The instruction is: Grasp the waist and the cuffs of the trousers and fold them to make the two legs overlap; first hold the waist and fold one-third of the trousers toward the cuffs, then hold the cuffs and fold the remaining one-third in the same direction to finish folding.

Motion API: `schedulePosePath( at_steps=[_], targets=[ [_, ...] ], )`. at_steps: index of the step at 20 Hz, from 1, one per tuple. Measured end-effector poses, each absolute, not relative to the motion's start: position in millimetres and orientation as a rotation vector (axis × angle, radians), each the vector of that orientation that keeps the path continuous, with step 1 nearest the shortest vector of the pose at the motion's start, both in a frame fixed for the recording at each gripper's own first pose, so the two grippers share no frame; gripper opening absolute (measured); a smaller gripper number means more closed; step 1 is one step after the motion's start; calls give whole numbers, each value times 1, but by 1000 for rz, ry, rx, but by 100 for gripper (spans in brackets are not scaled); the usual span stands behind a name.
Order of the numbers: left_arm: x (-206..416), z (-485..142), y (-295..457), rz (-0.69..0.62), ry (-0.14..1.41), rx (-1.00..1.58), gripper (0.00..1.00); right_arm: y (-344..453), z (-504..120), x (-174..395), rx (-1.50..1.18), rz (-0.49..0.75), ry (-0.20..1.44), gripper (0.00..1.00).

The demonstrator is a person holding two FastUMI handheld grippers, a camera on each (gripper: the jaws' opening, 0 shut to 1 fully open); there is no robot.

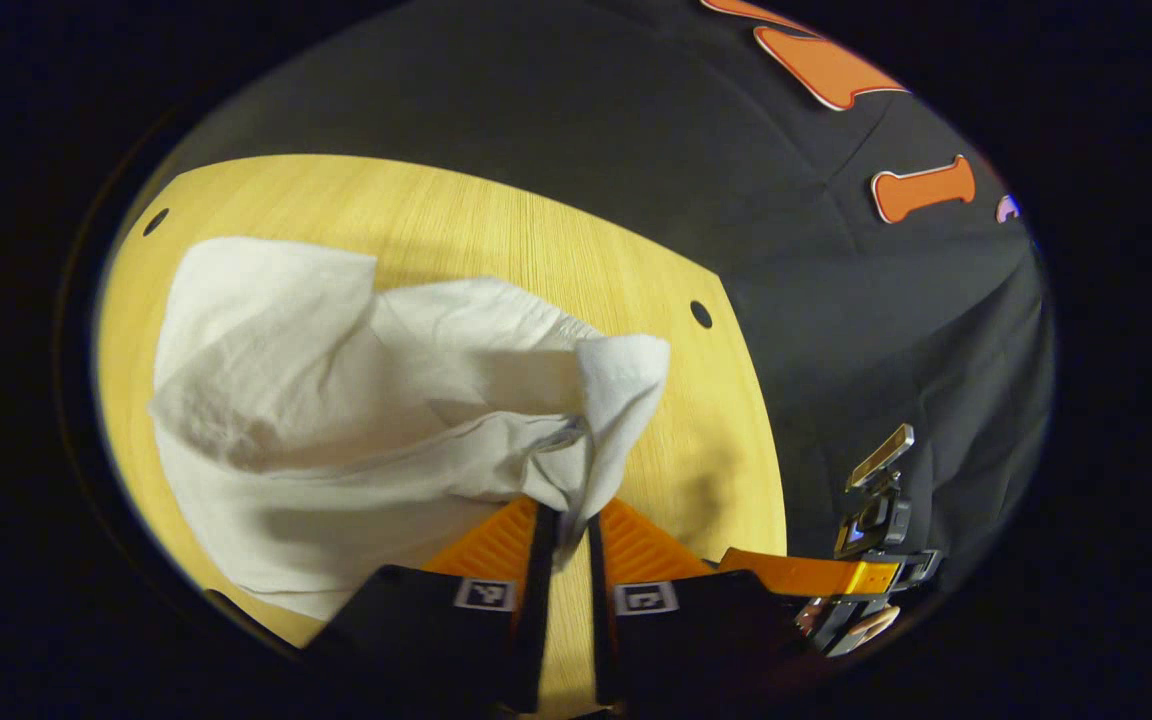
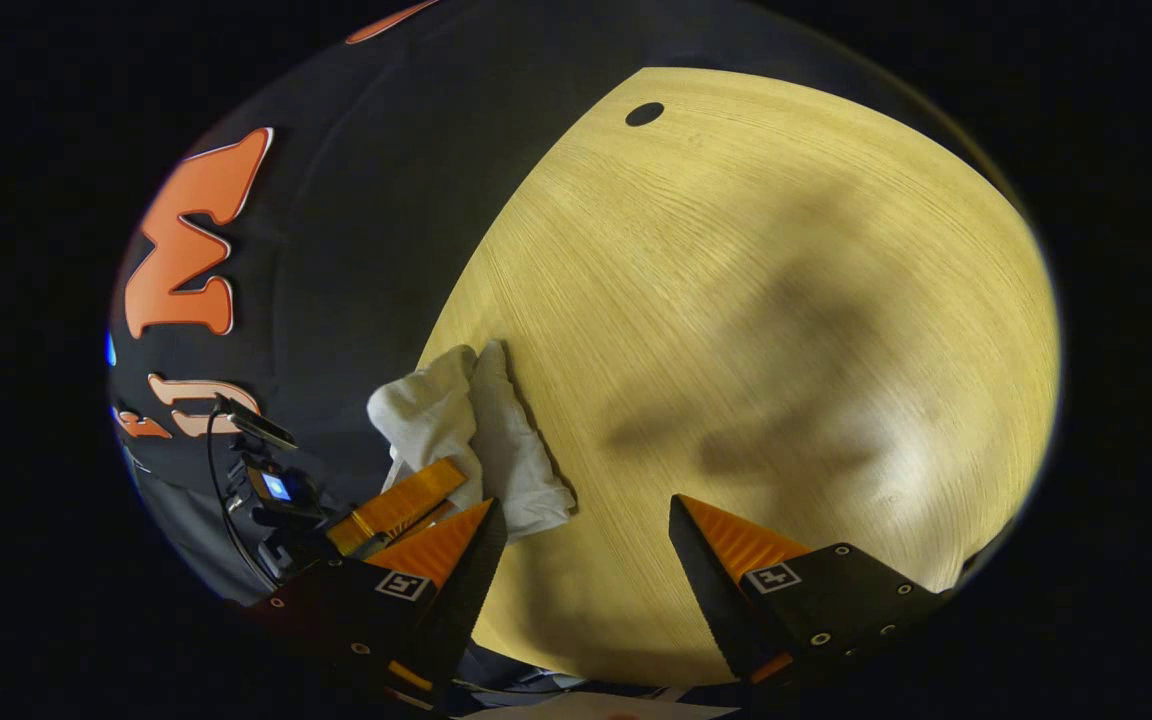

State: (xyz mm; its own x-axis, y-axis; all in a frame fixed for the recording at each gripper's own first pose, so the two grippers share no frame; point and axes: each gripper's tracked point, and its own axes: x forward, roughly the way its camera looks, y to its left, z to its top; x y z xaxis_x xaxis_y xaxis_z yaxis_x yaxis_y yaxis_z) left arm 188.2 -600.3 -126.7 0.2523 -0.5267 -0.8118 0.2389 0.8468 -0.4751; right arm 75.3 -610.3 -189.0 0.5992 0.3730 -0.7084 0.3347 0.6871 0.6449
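Pinched between my left gripper (image 1: 568, 535) fingers is a bunched fold of the white cotton trousers (image 1: 336, 420), which lie rumpled on the pale round wooden table (image 1: 496, 220). My right gripper (image 2: 586, 530) hangs with jaws wide, holding nothing, beside the cloth's edge. With one thin pinch, I judge the fabric could slip or drag crooked.
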Motion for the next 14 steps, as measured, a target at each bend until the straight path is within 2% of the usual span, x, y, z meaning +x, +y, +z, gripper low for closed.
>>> schedulePosePath(
  at_steps=[3,4,7,14],
  targets=[
    [176,-129,-598,-526,1226,-256,97,-617,-188,79,831,6,946,98],
    [176,-126,-594,-522,1220,-249,100,-619,-187,80,817,1,940,98],
    [189,-101,-575,-506,1147,-247,100,-614,-178,87,787,7,919,98],
    [214,-33,-468,-368,859,-150,100,-574,-128,116,633,88,845,98]
  ],
)
